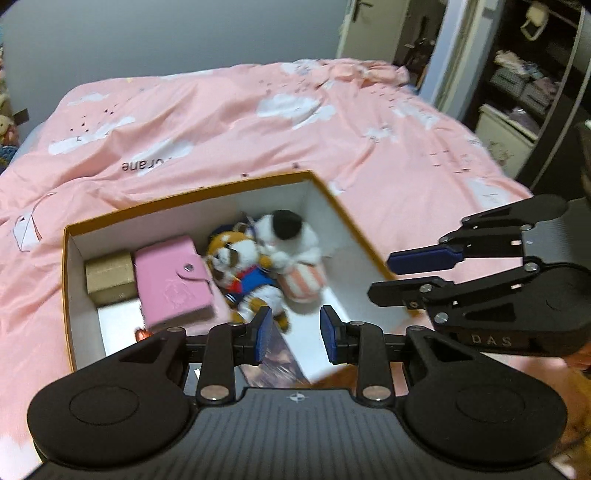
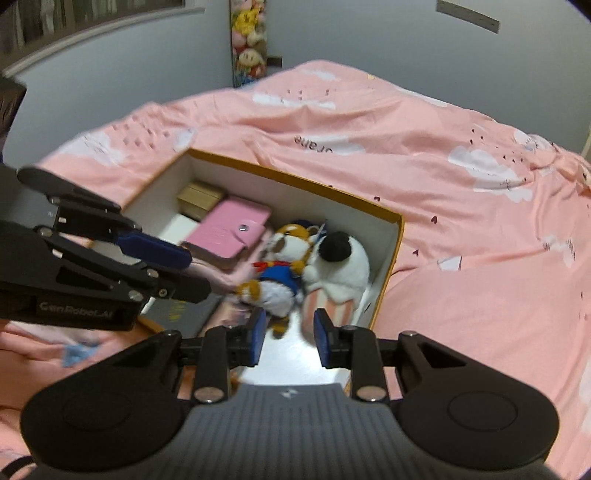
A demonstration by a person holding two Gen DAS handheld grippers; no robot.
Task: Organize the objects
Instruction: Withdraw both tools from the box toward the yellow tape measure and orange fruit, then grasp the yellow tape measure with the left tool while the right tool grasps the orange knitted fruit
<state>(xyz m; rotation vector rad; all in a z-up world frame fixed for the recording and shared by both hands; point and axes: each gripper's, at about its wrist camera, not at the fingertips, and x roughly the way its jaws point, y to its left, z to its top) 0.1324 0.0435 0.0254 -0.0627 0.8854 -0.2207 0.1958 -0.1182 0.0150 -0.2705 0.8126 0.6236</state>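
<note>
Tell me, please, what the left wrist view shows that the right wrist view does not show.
Only the left wrist view: a door and open wardrobe shelves.

Only the right wrist view: a hanging strip of plush figures and a dark book in the box.

Both: the orange-rimmed box on the pink duvet, holding a pink wallet, a small cardboard box, a fox plush and a black-and-white plush.
</note>
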